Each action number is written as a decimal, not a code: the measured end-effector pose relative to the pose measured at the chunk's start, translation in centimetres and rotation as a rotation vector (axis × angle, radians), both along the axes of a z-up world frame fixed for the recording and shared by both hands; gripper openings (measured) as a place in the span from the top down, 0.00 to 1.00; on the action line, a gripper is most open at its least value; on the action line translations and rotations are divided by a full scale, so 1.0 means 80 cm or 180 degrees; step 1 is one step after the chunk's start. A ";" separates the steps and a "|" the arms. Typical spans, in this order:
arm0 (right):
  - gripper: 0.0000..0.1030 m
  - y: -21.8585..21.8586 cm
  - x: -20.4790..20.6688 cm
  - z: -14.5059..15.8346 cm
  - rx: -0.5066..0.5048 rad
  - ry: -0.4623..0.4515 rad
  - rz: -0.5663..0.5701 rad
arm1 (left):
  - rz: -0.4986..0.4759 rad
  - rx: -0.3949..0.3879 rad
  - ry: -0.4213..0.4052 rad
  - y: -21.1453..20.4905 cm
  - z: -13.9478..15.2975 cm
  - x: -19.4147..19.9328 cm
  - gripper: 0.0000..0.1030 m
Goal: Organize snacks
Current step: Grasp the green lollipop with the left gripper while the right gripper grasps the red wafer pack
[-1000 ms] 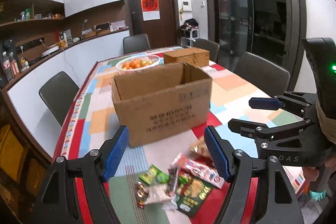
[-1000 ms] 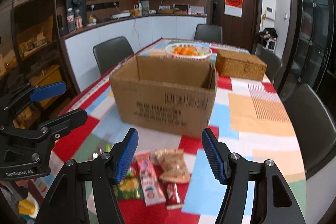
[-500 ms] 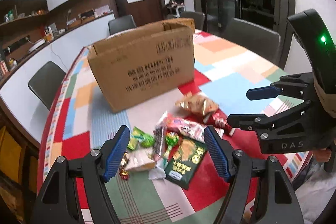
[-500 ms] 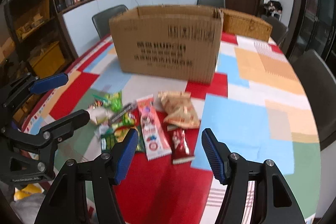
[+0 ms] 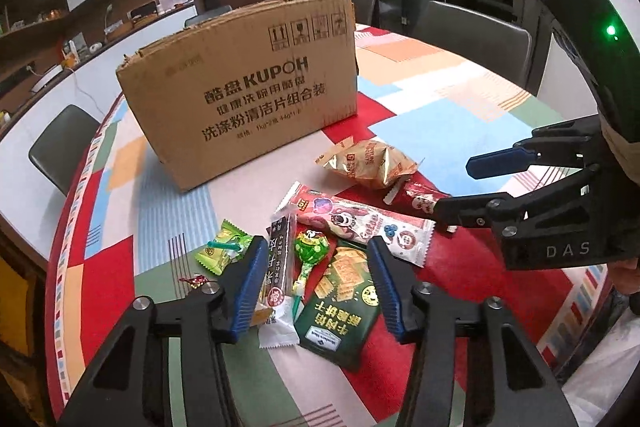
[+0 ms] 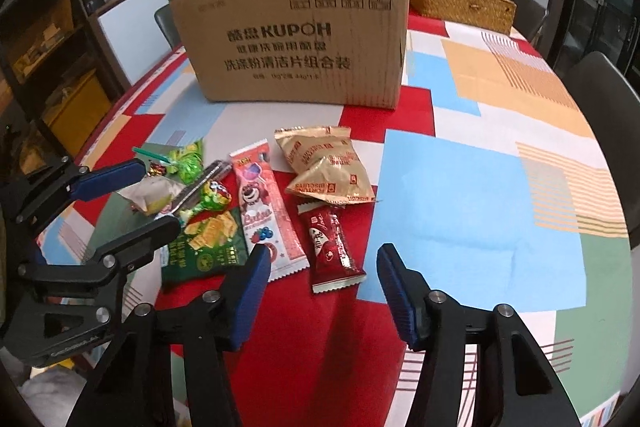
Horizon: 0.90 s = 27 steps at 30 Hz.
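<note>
A loose pile of snack packets lies on a patchwork tablecloth (image 6: 460,195) of red, blue, orange and green, just in front of a large brown cardboard box (image 6: 296,39) printed KUPOH. About nine packets can be counted: two gold foil biscuit bags (image 6: 326,167) overlapping, one dark red wrapped bar (image 6: 332,247), one long pink strawberry packet (image 6: 266,215), one dark green cracker pouch (image 5: 342,303), one green lollipop (image 5: 310,253), one black-and-white stick packet (image 5: 278,267), one bright green candy wrapper (image 5: 218,251) and one tiny red sweet (image 5: 196,281). A pale packet beside them is partly hidden.

The left gripper (image 5: 314,287) hangs low over the lollipop and cracker pouch, blue pads spread wide, holding nothing. The right gripper (image 6: 320,287) hovers over the red bar's near end, also spread wide and empty.

A woven wicker chest (image 6: 460,1) stands behind the box; grey chairs (image 5: 476,31) ring the table.

Compared with a second ago, both grippers have dropped closer, so the box now hides its own inside.
</note>
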State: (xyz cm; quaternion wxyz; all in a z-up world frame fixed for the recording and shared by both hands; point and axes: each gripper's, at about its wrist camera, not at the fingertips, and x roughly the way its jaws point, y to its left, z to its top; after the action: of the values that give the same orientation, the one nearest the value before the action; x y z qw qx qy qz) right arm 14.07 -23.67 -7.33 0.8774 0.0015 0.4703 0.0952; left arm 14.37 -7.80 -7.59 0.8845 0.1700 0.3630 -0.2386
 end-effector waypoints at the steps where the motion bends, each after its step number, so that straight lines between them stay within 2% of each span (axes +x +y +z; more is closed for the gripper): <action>1: 0.47 -0.001 0.002 -0.003 0.0005 0.0021 -0.0005 | -0.0004 0.0016 0.0005 -0.001 -0.002 0.002 0.57; 3: 0.53 -0.002 0.007 -0.008 0.0011 0.0062 -0.0009 | -0.0005 0.0045 0.0043 -0.003 -0.008 0.008 0.61; 9: 0.59 -0.003 0.020 -0.018 0.0032 0.0137 -0.0006 | -0.0050 0.0094 0.0152 -0.009 -0.024 0.024 0.67; 27: 0.68 -0.004 0.041 -0.039 0.0111 0.0266 0.0014 | -0.0039 0.0078 0.0299 -0.015 -0.042 0.048 0.70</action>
State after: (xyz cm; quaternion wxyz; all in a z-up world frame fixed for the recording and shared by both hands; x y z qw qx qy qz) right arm 17.38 -24.02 -10.47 0.8566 0.0197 0.5047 0.1052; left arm 18.19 -9.01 -10.95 0.8629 0.1715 0.4060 -0.2473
